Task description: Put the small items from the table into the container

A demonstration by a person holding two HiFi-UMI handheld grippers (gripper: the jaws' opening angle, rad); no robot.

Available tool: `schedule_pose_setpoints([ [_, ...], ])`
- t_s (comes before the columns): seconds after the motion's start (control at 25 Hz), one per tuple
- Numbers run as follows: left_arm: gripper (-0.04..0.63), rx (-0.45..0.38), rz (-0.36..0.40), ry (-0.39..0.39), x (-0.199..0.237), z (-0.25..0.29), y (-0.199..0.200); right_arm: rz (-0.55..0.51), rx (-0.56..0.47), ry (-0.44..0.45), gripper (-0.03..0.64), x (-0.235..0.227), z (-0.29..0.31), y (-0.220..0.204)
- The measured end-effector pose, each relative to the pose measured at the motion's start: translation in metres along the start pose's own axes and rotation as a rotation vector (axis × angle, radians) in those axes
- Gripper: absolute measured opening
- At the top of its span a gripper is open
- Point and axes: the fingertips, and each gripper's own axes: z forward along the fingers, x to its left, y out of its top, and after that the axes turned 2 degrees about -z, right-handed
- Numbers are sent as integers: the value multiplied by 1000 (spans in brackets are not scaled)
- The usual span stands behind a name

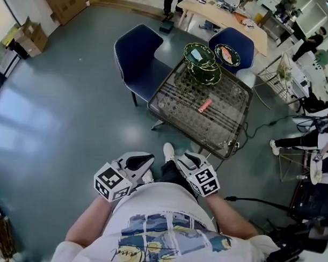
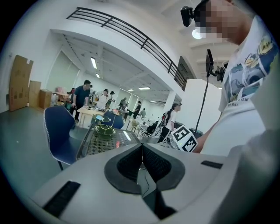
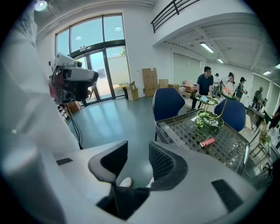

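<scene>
Grey-blue flooring is spreading across a big open office, where one wire-mesh table is standing with two blue chairs tucked against its far side. One small red item is lying flat near the middle of the tabletop, well apart from both grippers. One green tiered stand is sitting at the table's far end, showing two stacked dishes. A third green dish is showing just beside the stand, and whether it belongs to it cannot be told. A person in a white printed shirt is standing at the near end, holding two grippers close against the waist, elbows bent. The left gripper is pointing nearly level, its jaws pressing together with nothing between them. The right gripper is tilting down towards the floor, its jaws standing apart and empty, with only a white shoe showing below. Several people are standing at desks in the background, too small to count, and the red item's print is too small to read.
</scene>
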Motion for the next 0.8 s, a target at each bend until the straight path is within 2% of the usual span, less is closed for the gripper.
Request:
schedule_pose_setpoints([
  [0.2,9,1,-3,4,-6,-7,-3,-85,2,12,156,14,-5,3],
  [0.52,9,2,24,-6,-5,0,3,-67,0,-6,156,6,-4,-1],
  [0.8,9,-2,29,1,1,10,10,-53,16,-61,156,-33,1,-11],
])
